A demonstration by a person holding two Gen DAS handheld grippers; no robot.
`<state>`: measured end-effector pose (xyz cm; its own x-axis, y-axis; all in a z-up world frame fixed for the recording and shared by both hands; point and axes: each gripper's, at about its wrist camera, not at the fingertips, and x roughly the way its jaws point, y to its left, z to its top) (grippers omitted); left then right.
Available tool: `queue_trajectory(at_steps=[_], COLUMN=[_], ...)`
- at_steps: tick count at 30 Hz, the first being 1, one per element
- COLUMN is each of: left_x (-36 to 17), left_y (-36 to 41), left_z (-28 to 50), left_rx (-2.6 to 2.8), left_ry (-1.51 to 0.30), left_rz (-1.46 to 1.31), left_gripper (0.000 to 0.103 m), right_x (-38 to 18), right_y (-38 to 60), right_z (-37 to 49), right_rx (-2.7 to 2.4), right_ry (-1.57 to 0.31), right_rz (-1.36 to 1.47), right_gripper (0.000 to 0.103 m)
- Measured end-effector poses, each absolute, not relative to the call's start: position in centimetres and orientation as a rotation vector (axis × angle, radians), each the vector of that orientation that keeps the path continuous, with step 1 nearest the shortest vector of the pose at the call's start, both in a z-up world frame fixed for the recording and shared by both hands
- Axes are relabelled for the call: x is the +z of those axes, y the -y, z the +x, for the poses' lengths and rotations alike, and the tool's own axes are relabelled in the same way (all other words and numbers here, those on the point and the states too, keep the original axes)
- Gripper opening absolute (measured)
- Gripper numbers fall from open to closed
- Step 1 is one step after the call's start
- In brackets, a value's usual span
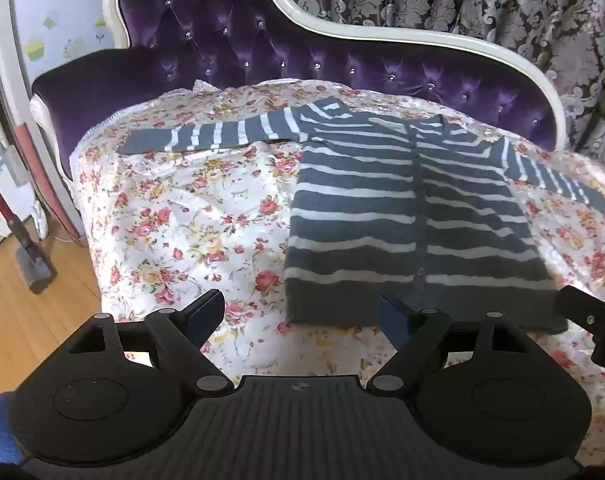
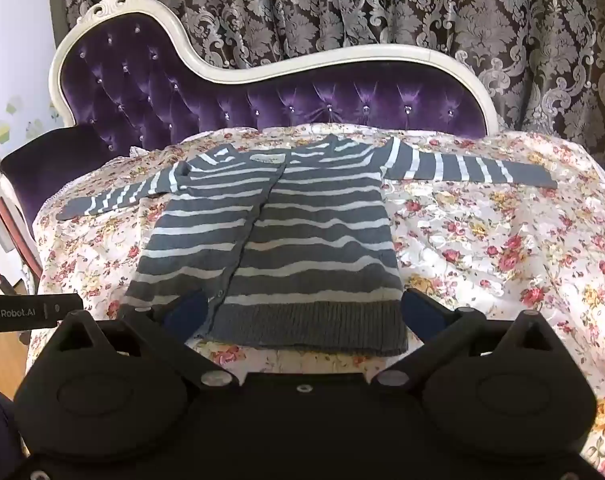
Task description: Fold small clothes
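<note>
Here a purple tufted sofa with a white frame stands before a patterned curtain, and a floral sheet covers its seat. On the sheet a grey-and-white striped cardigan lies flat and face up, buttoned down the middle, both sleeves stretched out to the sides and the ribbed hem toward the cameras. Nothing is folded yet, so I judge the garment to be spread and ready, with the first fold about to start. The right gripper hangs just short of the hem, its fingers spread wide on either side of the hem's width and holding nothing. The left gripper sits at the hem's left corner, fingers also well apart and empty, one over bare sheet and the other over the knit. The next move likely calls for each gripper to close on an edge, a hem corner or a sleeve, pinching the knit without catching the sheet beneath, then carrying it across the body. In the left view the far sleeve's cuff nears the frame edge and only part of the right gripper shows at the right. Whether any finger touches the fabric cannot be told, and the collar label is too small to read.
</note>
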<state>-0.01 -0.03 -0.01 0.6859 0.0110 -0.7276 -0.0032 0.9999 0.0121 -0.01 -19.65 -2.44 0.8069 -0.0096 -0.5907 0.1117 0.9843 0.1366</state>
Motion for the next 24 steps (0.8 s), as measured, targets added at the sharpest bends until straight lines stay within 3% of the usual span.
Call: queue_trajectory(at_steps=[10,24], left_x=[0.6,0.2], left_y=[-1.0,3.5], left_z=[-0.3,-0.3], left_rx=[-0.033,-0.093], left_ry=[-0.808,-0.822], left_rz=[0.001,0.029], left_gripper=[0.081,0.081], right_x=[-3.0,-3.3], right_y=[20.1,21.7], right_z=[0.1,0.2], right_rx=[-0.085,-0.139], right_ry=[-0.652,-0.686], right_rz=[0.188,0.208], right_gripper=[0.102,0.102])
